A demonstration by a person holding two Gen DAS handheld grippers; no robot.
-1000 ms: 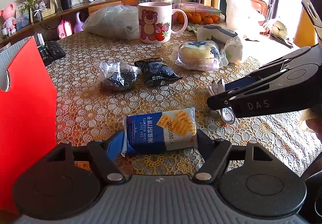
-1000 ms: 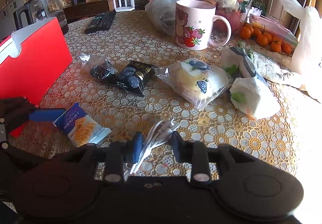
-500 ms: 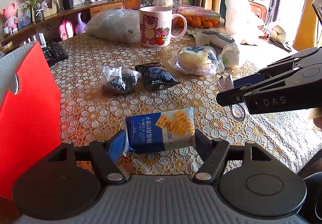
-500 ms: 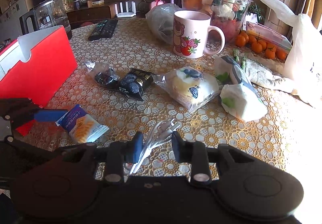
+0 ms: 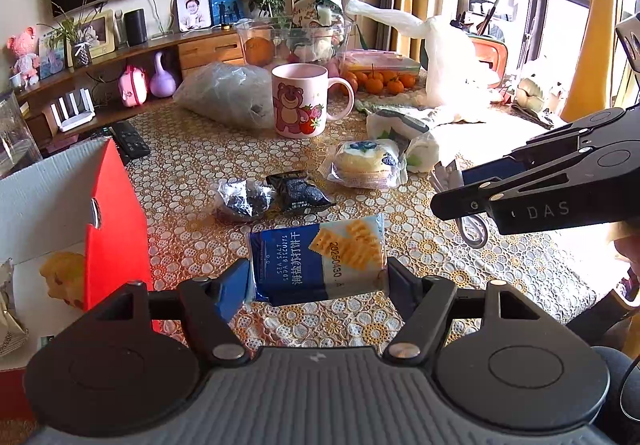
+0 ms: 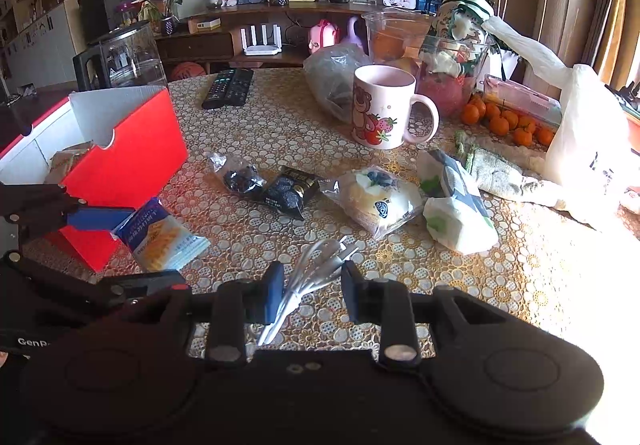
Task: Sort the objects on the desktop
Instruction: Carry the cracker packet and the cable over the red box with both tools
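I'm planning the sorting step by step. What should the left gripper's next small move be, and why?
Probably carry the biscuit packet sideways over the open red box. The left gripper grips the packet clear of the tablecloth, and the box beside it already holds snacks. The right gripper holds the white cable, so it isn't free.

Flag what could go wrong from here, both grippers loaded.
1. The left gripper pinches the biscuit packet only by its two ends; the soft wrapper could buckle and slip out before reaching the red box.
2. The right gripper holds a loose bundle of white cable; one loop hangs free below and could snag on the lace tablecloth or slide out.
3. The two grippers are close together, so a clash looks possible.
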